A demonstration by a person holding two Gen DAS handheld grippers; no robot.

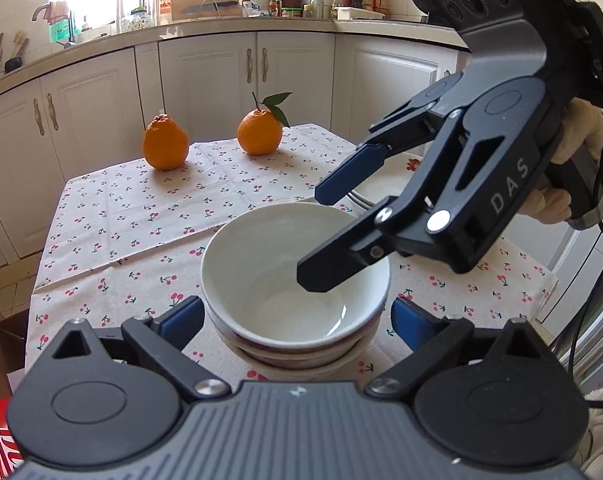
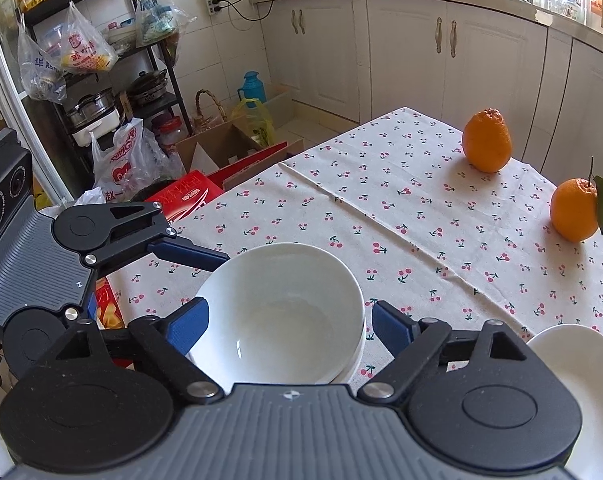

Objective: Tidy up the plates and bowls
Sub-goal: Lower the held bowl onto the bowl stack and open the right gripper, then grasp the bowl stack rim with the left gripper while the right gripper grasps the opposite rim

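Counter (image 2: 381,216) with cherry cloth carries everything. Bowl stack (image 1: 297,276) sits right between my left fingers (image 1: 297,320), both pads clear of the rim, released. My right fingers (image 2: 289,324) straddle the same top bowl (image 2: 277,308), also spread and not gripping; in the left view one right finger hangs over the bowl's inside, one beyond the rim. Plates (image 2: 581,380) lie just right of my right fingers, so right hand is nearer for those. Two oranges (image 1: 165,144) sit well beyond.
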